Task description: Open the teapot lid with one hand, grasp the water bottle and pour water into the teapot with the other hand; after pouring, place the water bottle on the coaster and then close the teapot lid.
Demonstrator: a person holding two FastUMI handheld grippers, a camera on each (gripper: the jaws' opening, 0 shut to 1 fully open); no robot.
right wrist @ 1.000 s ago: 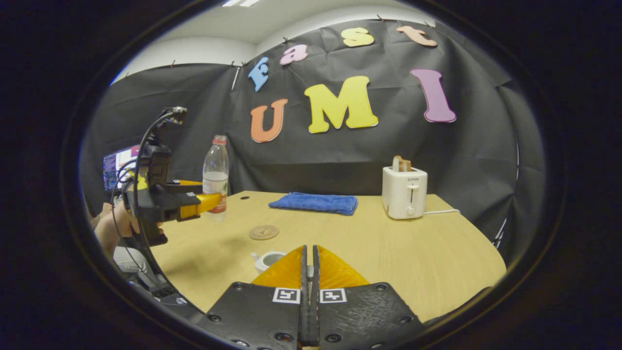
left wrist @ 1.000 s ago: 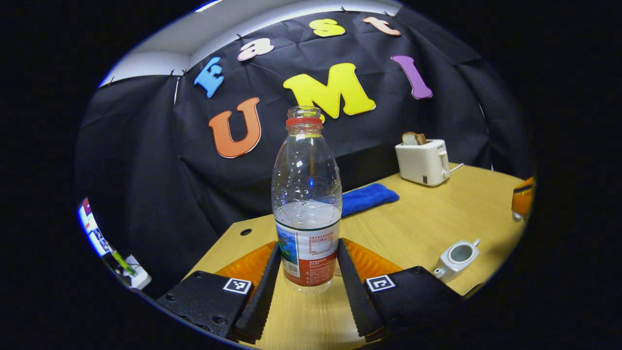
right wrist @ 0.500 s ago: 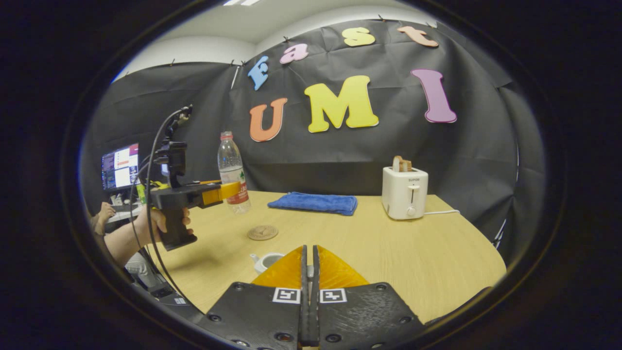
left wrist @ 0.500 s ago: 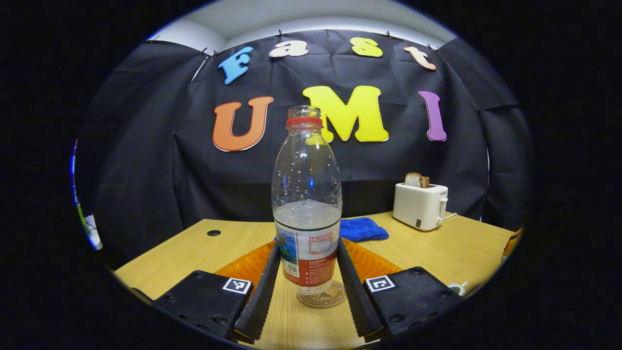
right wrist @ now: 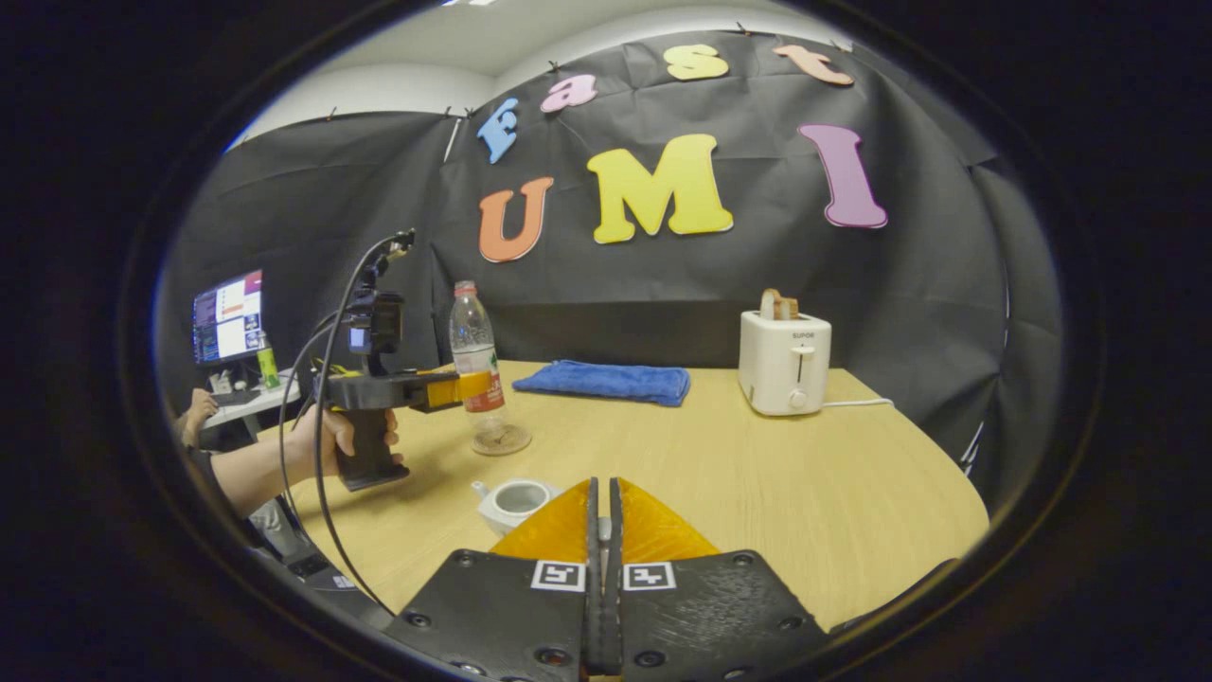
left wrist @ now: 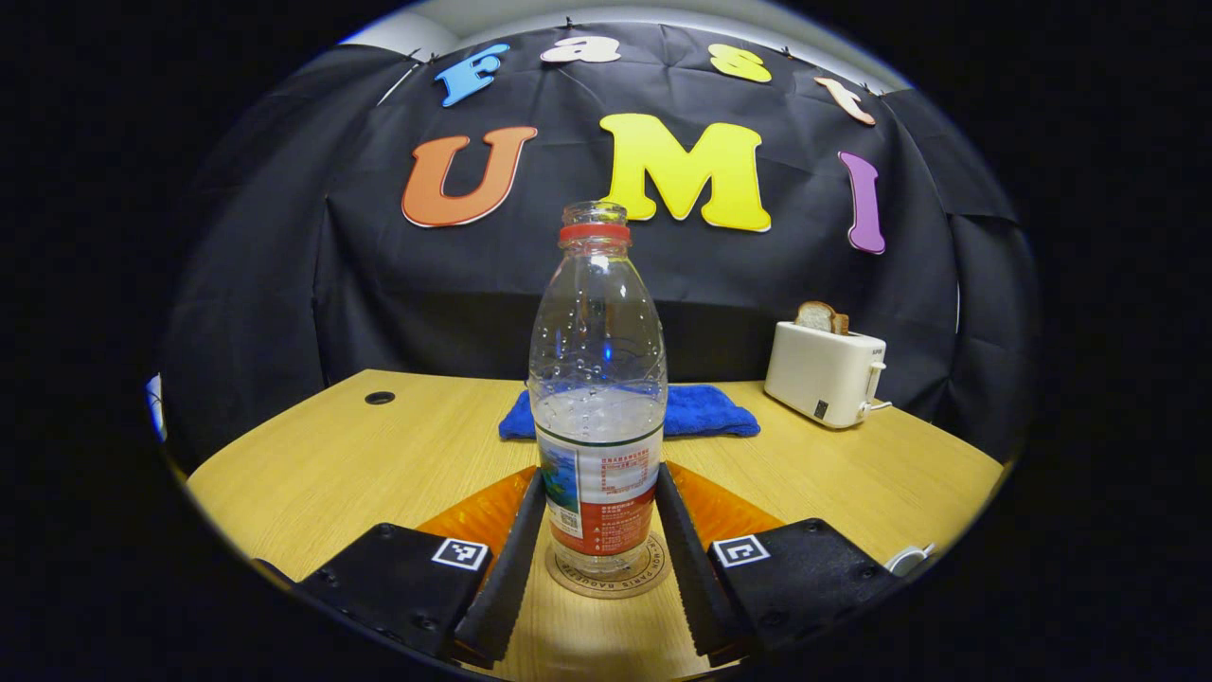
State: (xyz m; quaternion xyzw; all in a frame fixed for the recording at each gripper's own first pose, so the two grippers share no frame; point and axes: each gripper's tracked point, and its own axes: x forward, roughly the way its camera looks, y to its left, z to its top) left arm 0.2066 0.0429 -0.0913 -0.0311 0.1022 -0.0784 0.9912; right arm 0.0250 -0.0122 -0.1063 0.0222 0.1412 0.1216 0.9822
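The left tongs (left wrist: 598,530) grip the water bottle (left wrist: 597,398) by its labelled lower part, one finger pressed on each side, and the bottle stands upright over the round coaster (left wrist: 606,574) on the bench (left wrist: 360,455); whether its base touches the coaster cannot be told. The bottle has no cap and is about half full. In the right gripper view a hand (right wrist: 333,438) holds those left tongs (right wrist: 478,386) out over the bench, bottle (right wrist: 473,355) above the coaster (right wrist: 502,439). The right tongs (right wrist: 602,516) are clenched, fingers together; what they pinch cannot be told. Just beyond them the white teapot (right wrist: 513,499) sits with its lid off. A blue cloth (right wrist: 606,381) and a toaster (right wrist: 784,362) lie farther back.
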